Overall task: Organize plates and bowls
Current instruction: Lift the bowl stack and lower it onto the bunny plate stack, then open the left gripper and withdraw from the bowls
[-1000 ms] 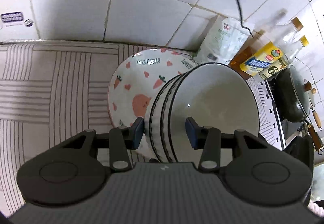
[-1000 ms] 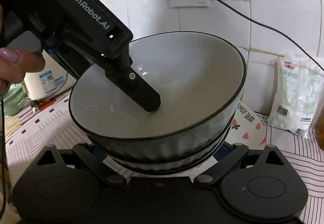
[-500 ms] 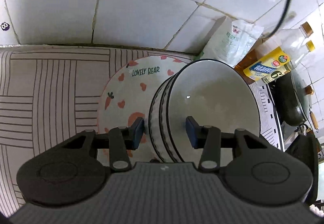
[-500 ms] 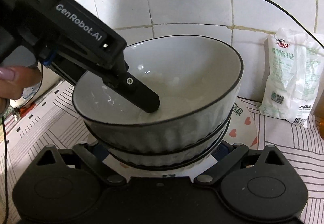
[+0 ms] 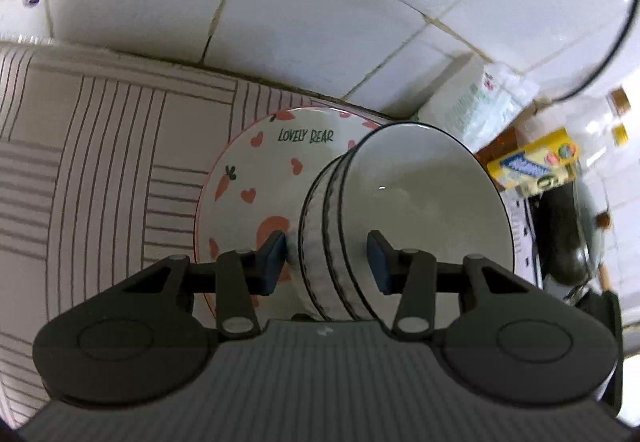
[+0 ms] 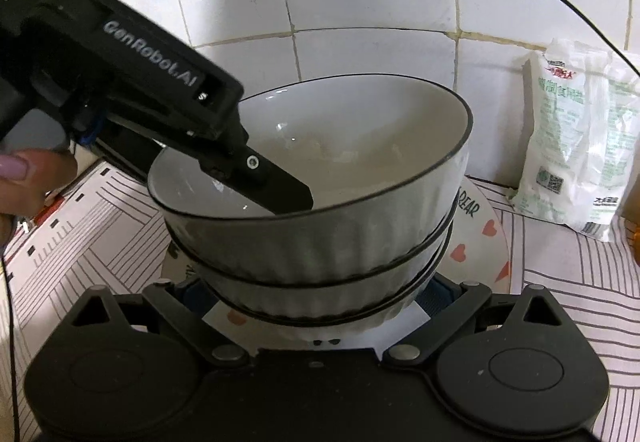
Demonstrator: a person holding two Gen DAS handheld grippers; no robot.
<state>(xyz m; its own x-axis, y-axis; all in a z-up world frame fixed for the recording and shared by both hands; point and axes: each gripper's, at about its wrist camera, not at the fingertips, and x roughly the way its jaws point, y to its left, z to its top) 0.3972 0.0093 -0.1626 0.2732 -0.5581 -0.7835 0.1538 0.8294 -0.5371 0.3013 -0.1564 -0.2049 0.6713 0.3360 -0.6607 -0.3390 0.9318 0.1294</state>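
left gripper (image 5: pixel 327 256): clamped on wall of bowl stack (image 5: pixel 400 218), one finger inside
right gripper (image 6: pixel 316 292): jaws either side of stack base, contact unclear, cannot tell
bowl stack: over bear plate (image 5: pixel 256 178) on striped mat (image 5: pixel 92 146)

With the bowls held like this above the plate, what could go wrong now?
1. The left gripper pinches only one side of the wall of the bowl stack; the nested bowls might slip or tilt out.
2. The stack hangs just over the plate; a hard landing could chip either.
3. The right gripper straddles the stack's base, so its fingers could get trapped against the plate.
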